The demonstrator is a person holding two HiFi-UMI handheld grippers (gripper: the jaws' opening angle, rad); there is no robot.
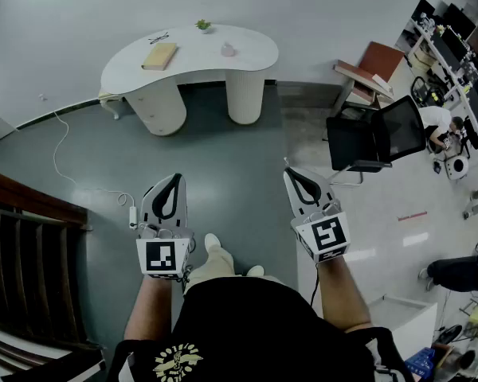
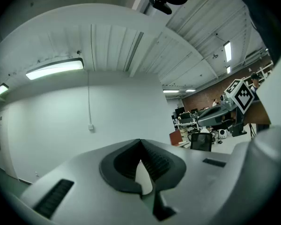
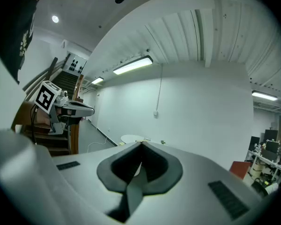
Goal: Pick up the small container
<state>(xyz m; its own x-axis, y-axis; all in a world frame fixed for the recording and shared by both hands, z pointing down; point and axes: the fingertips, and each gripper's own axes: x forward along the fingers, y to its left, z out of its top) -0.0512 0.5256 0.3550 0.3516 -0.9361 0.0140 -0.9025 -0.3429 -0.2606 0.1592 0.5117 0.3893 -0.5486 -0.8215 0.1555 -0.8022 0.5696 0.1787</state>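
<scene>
1. Pink container (image 1: pixel 228 50): small, on the far table, right of the middle of its top.
2. White table (image 1: pixel 251 60): curved top on two round pedestals, set against the far wall (image 1: pixel 64 22).
3. Tan book (image 1: pixel 159 56): flat on the left part of the table, left of the container and apart from it.
4. Green plant (image 1: pixel 203 25): small, at the far edge of the table, between book and container.
5. Left gripper (image 1: pixel 175 178): held near, low in the head view, pointing toward the table and well short of it. Its jaws are closed tip to tip with nothing between them.
6. Right gripper (image 1: pixel 291 173): held level with the left one and apart from it. Its jaws are clenched and empty.
7. White cable (image 1: pixel 58 157): on the grey floor (image 1: pixel 223 150) at left, trailing from the wall to a spot just beside the left gripper.
8. Black chair (image 1: pixel 374 138): right of the table.
9. Dark wooden stairs (image 1: pixel 24 261): near left.
</scene>
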